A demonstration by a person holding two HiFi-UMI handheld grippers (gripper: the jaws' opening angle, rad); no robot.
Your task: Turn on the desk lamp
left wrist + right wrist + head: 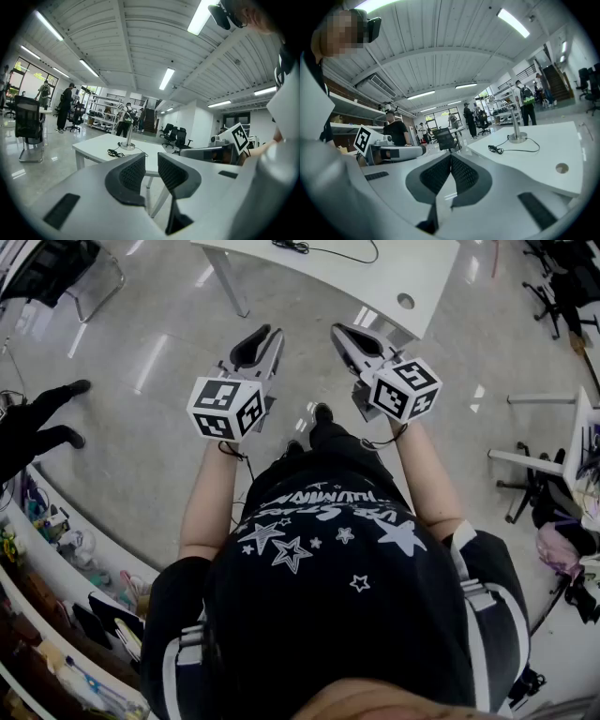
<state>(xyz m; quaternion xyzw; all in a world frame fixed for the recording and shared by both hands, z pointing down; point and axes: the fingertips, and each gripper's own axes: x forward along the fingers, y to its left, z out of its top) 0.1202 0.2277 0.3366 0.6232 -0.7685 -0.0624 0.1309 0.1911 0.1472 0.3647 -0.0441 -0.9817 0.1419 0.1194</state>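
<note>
Held the left tool (151, 161) partly open, jaws apart with nothing between them; held the right tool (450, 159) closed tip to tip, also empty. Found the desk lamp (127, 140) well beyond both, standing on the white table (96, 149), untouched. Judged the task not yet started: approach and switching all left.

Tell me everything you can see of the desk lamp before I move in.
The desk lamp shows as a slim, silvery metal post standing upright on a round, flat metal base, toward the far side of the white table. A dark cable curves from the base to a coiled bundle lying beside it on the tabletop. Nothing else touches it. Its head and any switch cannot be made out, nor any light from it.
</note>
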